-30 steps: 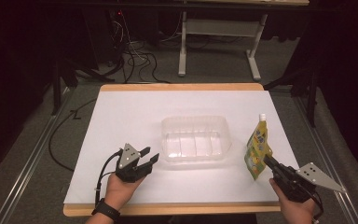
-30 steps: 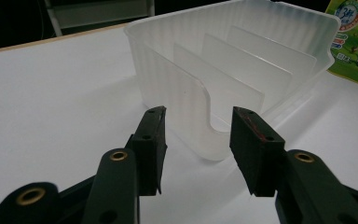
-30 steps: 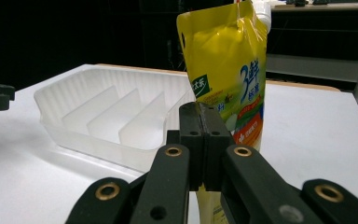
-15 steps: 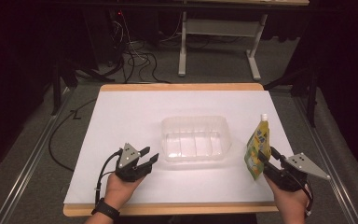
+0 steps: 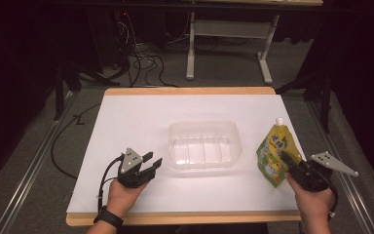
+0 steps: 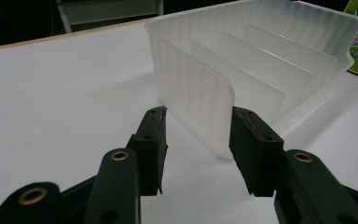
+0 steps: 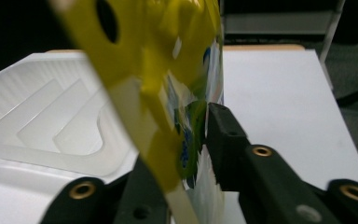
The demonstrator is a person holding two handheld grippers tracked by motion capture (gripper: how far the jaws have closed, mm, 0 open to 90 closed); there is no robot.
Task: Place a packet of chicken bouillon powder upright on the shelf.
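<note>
bin (image 5: 203,145): dividers, nothing inside; left tool (image 5: 148,163): wide; right tool (image 5: 286,161): closing, grips pouch (image 5: 273,155)

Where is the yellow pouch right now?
In the high view the yellow pouch stands upright at the right side of the white table, just right of the clear plastic bin, between the right tool's jaws.
</note>
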